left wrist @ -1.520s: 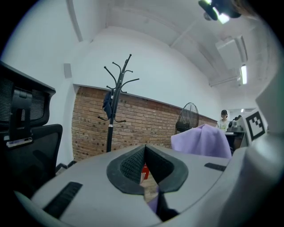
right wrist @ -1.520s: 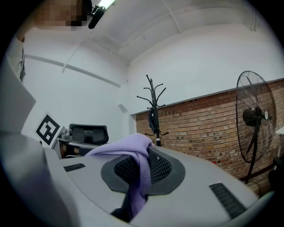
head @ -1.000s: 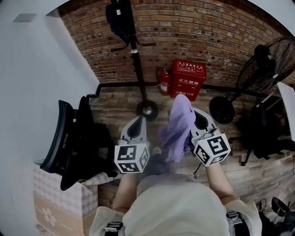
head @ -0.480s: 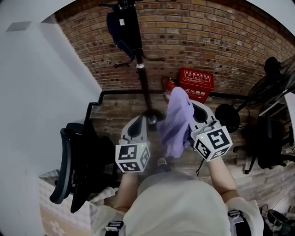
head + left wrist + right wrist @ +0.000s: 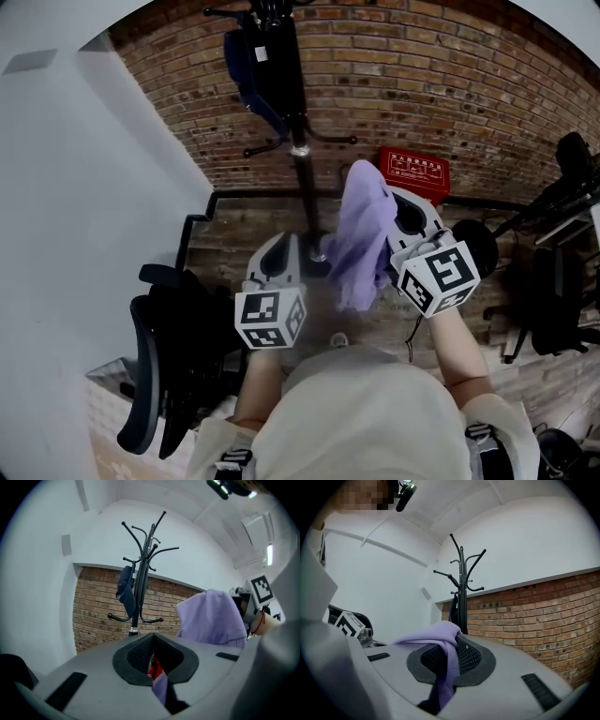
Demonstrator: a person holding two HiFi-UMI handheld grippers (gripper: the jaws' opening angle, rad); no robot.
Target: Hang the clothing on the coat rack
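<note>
As right tongs (image 5: 451,660) are pinching one fold of lilac fabric garment (image 5: 361,234), it's prob. risking slipping before black metal coat rack (image 5: 298,141); left tongs (image 5: 152,656) idling shut, empty.

The rack (image 5: 302,169) stands far, by the wall (image 5: 450,84). The box (image 5: 413,172) sits right of it. The chair (image 5: 169,370) is near left. The garment (image 5: 361,234) hangs from the right gripper (image 5: 396,204), right of the left gripper (image 5: 279,248).
</note>
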